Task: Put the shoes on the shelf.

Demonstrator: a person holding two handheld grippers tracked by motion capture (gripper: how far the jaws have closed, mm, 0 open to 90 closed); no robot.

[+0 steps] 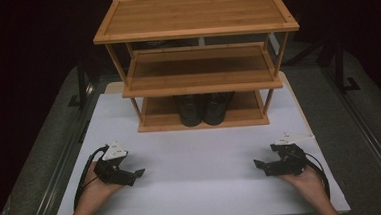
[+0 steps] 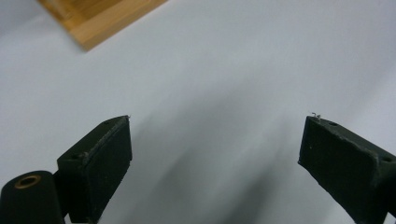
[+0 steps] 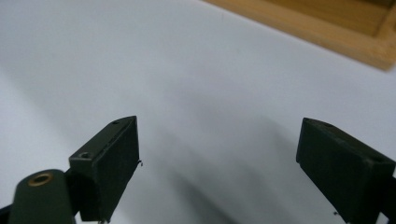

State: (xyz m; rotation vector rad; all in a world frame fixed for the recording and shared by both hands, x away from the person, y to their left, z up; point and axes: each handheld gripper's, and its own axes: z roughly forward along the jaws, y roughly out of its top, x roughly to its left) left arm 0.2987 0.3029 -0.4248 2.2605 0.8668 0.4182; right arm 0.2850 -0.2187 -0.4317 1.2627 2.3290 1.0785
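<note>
A three-tier bamboo shoe rack (image 1: 198,62) stands at the back of the white table (image 1: 201,152). A pair of black shoes (image 1: 204,108) sits on its bottom shelf. My left gripper (image 1: 138,173) rests low over the table at the near left, jaws open and empty, pointing inward. My right gripper (image 1: 258,164) mirrors it at the near right, also open with nothing between its pads. In the left gripper view my left gripper (image 2: 215,154) faces bare table with a rack corner (image 2: 100,21) far off. In the right gripper view my right gripper (image 3: 217,158) sees the rack's base edge (image 3: 327,32).
The rack's middle shelf (image 1: 201,69) and top shelf (image 1: 195,14) hold nothing. Bare white table lies between the two grippers and in front of the rack. Grey floor and metal rails (image 1: 365,127) flank the table; the surroundings are dark.
</note>
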